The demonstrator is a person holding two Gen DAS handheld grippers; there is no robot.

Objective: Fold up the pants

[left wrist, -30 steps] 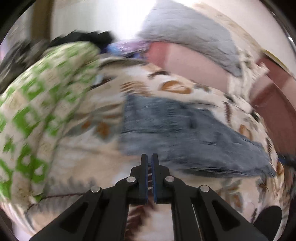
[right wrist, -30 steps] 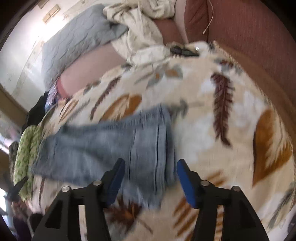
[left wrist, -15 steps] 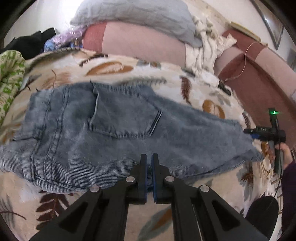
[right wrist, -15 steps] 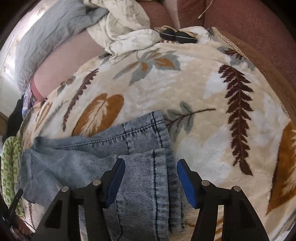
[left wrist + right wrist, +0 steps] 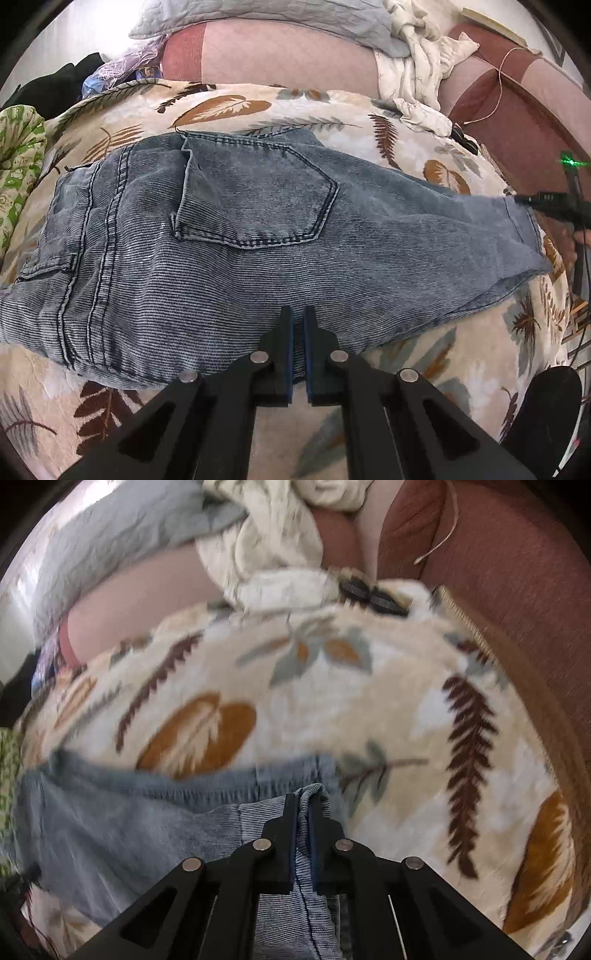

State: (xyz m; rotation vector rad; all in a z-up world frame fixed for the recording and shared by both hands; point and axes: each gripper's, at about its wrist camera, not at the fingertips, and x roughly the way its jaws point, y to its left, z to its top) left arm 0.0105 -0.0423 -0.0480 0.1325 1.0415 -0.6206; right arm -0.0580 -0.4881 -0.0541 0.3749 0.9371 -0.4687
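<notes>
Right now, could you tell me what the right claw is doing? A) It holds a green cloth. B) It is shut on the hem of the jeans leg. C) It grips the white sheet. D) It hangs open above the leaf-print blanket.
B: in the right wrist view the right claw is shut, with a fold of the jeans hem pinched between its blue pads, over the leaf-print blanket.

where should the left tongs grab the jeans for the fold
Grip the waistband end of the jeans, coming from the near edge. It lies flat with a thick seamed edge, opposite the hem pinched by the right tongs.
</notes>
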